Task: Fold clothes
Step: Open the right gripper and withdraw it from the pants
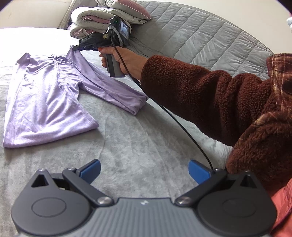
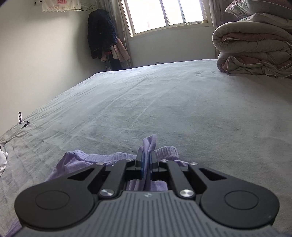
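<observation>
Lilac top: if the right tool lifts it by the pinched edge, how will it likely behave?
Probably floppy: the lilac top lies wrinkled, bunching where the right tool pinches it. Likely light, since the knit looks thin. The long sleeve would probably trail over the grey bedcover rather than rise with it.

On my right tool (image 1: 75, 47), seen from the left wrist, the flat black body behind the fingers carries small pale letters that I read as "D A S", though they are tiny. A yellowish sticker sits further back on the same tool, too small to read. High on the wall in the right wrist view hangs a cream fringed cloth banner (image 2: 61, 5) with pink characters, too blurred to make out.
</observation>
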Demonstrator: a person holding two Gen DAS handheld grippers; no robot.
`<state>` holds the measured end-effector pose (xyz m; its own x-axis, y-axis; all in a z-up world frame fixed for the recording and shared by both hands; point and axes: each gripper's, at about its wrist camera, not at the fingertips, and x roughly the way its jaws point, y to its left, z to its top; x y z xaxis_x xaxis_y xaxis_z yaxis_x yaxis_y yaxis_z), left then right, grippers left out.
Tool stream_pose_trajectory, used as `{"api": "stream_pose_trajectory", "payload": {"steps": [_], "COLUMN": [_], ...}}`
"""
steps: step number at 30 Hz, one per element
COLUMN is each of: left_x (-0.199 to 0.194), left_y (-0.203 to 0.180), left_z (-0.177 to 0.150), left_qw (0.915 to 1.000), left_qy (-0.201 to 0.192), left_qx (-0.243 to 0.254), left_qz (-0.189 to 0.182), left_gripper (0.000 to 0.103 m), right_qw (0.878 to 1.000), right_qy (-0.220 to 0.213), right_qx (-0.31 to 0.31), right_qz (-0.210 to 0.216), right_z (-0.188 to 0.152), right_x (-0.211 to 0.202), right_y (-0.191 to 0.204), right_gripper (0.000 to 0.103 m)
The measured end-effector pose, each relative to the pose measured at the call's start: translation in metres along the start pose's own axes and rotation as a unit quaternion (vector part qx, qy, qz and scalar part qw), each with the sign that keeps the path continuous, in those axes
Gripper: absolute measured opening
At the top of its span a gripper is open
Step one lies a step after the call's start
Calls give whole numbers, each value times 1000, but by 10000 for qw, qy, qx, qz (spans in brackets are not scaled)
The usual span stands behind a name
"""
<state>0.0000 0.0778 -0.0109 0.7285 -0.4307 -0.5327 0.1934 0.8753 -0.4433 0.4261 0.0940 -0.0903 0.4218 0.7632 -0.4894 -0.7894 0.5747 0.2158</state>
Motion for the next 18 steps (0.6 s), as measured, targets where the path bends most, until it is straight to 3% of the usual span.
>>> {"api": "stream_pose_trajectory", "payload": {"steps": [5,12,14,18], "left_x": [0,-3,-5,-7], "left_y": [2,-2,-3,-2], "left_z": [0,1,2,6], "left_qw": [10000,9994,9986,9959], "left_qy": [-7,-178,-283,-474], "left_qx": [-3,202,264,349], "left_qz": [38,203,351,694], "left_gripper": [102,102,102,102], "right_qw": [9984,9990,9994,9959], "right_qy": [150,63,106,362], "right_qx": [-373,-342,-191,783], "right_qz": [-397,-274,-261,-275], "right_z": [-1,-29,-47,-94], "right_x": [0,-90,-123,-181], "right_y": [5,7,4,-19], "right_gripper": [39,39,48,50]}}
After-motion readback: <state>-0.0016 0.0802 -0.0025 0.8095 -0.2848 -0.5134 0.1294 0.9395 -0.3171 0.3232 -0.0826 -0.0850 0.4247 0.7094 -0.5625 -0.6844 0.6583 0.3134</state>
